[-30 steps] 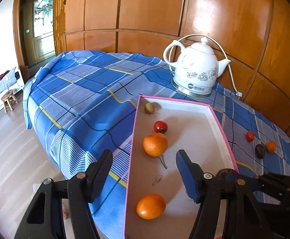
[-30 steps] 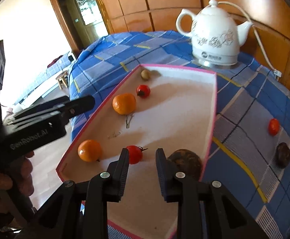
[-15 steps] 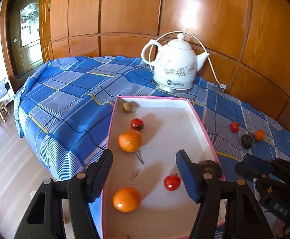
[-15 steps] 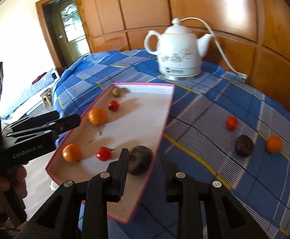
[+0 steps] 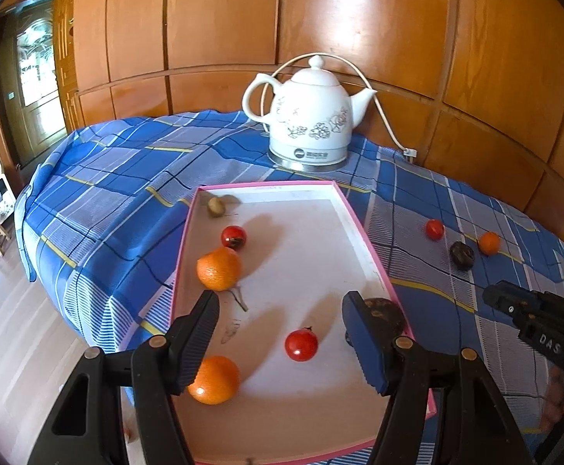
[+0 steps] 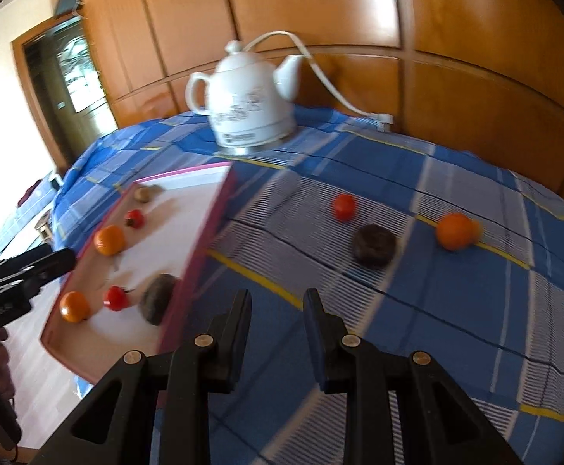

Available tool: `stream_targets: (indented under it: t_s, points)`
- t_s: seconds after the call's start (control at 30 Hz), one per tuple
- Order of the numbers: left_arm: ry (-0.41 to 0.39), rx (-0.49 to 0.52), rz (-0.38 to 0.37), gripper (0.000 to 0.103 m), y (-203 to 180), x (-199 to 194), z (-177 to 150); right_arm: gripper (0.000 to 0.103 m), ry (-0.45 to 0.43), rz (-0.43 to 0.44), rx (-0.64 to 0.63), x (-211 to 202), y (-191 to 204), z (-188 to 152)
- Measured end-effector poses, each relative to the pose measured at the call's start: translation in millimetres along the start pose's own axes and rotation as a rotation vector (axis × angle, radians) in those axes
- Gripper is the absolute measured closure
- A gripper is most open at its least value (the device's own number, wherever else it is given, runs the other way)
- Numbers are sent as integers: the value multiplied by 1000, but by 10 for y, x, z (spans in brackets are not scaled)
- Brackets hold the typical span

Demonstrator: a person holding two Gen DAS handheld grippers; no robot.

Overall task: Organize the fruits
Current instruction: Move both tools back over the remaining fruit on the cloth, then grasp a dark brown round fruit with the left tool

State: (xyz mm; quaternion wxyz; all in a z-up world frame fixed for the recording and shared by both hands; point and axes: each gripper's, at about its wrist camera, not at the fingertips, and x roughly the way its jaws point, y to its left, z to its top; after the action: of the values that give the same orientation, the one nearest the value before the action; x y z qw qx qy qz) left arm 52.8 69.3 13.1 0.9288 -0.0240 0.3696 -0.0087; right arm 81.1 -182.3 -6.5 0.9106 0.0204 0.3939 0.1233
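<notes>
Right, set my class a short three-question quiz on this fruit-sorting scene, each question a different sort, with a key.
1. Multiple choice: how many fruits lie on the cloth outside the tray? A) one B) three C) five
2. True or false: the kettle stands inside the tray.
3. Short answer: in the left wrist view, which fruit in the tray lies closest to its right-hand rim?

Key
1. B: the loose tomato, the loose dark fruit and the loose orange.
2. False: the kettle stands on the cloth behind the tray.
3. The tray's dark fruit.
</notes>
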Motion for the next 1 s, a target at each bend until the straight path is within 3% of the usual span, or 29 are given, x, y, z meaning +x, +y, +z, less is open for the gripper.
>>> stream_targets:
  t_s: [0.3,0.5,0.67,0.8,1.0]
  points:
    - [2,61,-49,36,-199,0,64,75,10,-182,161,-60,-814,-208]
    - [-2,131,-109,36,-526,39,220,75,25,-276,275,-79,-1286,-403]
    - [36,157,-183,36,-858,166,370,75,18,-296,261,-44,-1317,-495]
    - [86,180,-255,36,-1194,349,463,67,4,-292,235,-42,-1247,-528]
    - [155,247,-294,32,-1723,724,482,65,-18,-249,270,-37,-1335,-545]
